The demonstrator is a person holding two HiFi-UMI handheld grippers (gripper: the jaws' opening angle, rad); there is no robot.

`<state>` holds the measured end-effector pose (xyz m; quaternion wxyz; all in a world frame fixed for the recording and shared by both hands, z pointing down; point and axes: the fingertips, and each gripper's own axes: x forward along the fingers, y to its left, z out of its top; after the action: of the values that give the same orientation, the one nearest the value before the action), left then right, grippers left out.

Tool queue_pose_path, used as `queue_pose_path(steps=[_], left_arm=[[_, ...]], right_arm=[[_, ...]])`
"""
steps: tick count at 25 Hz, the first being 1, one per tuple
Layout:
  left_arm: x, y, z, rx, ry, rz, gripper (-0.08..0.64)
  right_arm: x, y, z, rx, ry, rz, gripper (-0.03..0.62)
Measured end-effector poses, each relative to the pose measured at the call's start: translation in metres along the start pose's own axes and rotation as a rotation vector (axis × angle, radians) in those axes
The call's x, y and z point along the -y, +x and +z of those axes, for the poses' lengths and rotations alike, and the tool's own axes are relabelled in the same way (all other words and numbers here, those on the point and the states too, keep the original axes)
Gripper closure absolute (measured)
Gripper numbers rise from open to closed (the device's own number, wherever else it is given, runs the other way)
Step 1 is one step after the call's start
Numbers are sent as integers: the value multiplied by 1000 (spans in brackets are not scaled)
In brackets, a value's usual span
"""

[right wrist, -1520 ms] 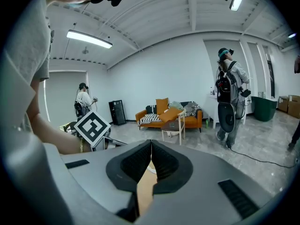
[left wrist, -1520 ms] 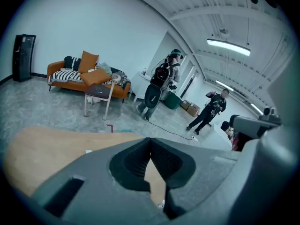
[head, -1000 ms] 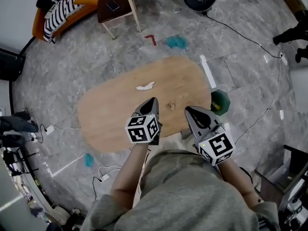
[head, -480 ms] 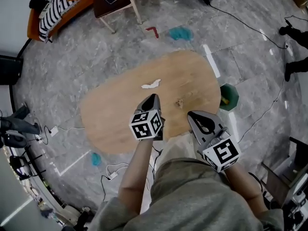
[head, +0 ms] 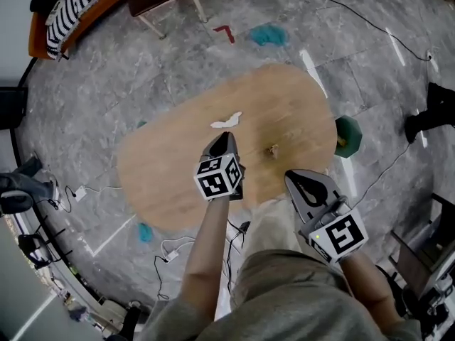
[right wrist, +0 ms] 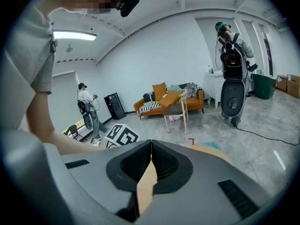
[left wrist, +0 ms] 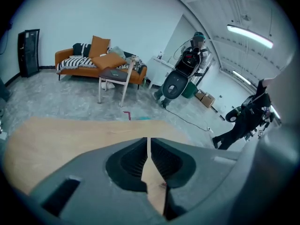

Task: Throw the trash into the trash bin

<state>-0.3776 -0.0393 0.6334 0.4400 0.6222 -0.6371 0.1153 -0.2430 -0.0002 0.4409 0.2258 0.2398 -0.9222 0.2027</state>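
Head view looks down; all share table (head: 163, 162).

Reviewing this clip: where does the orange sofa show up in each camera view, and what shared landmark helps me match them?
Head view: the orange sofa is in the top left corner, partly cut off by the edge.
Left gripper view: upper left of centre, against the far wall.
Right gripper view: near the middle, against the far wall.
Shared landmark: the dark-topped side table standing just in front of the sofa.
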Motion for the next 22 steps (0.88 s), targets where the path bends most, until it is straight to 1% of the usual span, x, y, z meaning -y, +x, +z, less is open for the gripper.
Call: queue_pose_path(steps=[4, 15, 22], left_arm=[[-13, 18, -9, -24, -7, 12, 529], [-49, 67, -29, -56, -38, 60, 400], [-75, 92, -41, -60, -30, 116, 316]], right_arm=[[3, 7, -10, -16, 25, -2, 583], [13, 25, -36, -56, 79, 0, 583], [15, 35, -50, -69, 120, 6, 583]])
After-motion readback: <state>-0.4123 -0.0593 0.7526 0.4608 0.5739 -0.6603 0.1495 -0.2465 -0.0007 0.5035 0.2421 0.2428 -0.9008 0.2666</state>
